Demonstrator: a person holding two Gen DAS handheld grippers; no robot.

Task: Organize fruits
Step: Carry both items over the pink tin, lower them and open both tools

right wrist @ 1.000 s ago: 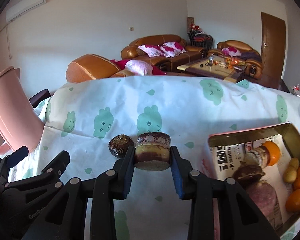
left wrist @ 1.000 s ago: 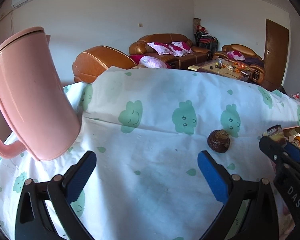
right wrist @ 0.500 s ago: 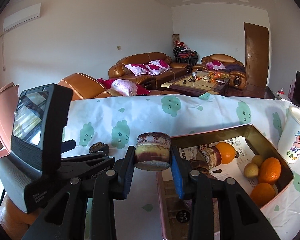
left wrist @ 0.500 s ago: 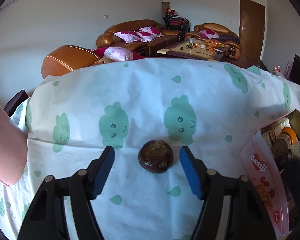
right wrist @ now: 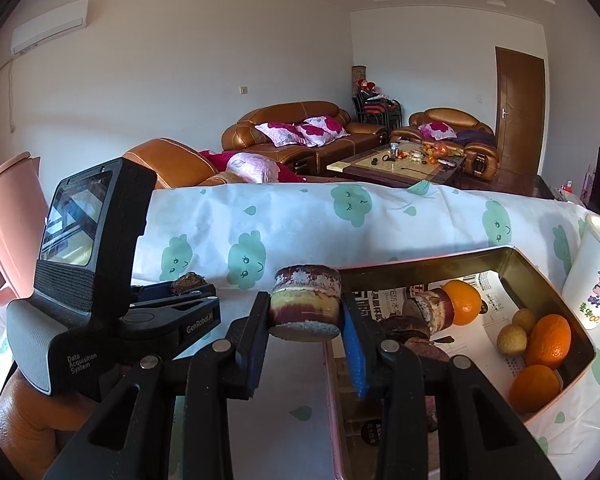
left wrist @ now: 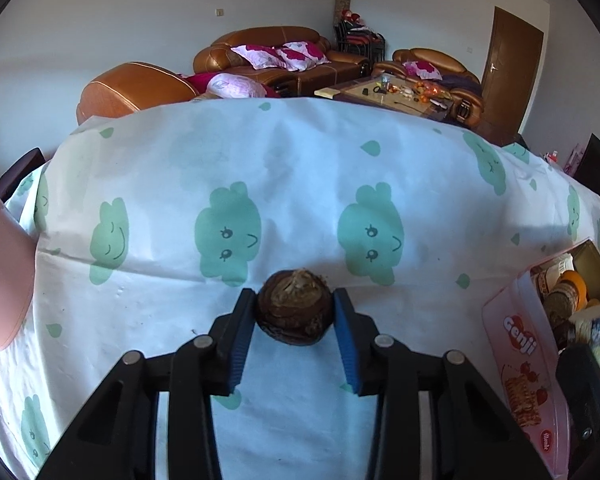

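Note:
A dark brown, round bulb-like fruit lies on the cloud-print tablecloth. My left gripper points down at it, its jaws closing, and both blue pads touch the fruit's sides. In the right wrist view the left gripper shows at the left with the same fruit at its tip. My right gripper is shut on a cut purple-and-yellow chunk, held in the air over the left rim of an open tin box. The box holds oranges, small yellowish fruits and more cut chunks.
A pink jug stands at the table's left edge. At the far right, beside the tin, is a white cartoon cup. The tin's pink printed side borders the left gripper's right. Sofas and a coffee table lie beyond the table.
The left gripper swung right from the pink jug to the brown fruit and closed its wide jaws around it. The right gripper carried its chunk right, over the tin's edge.

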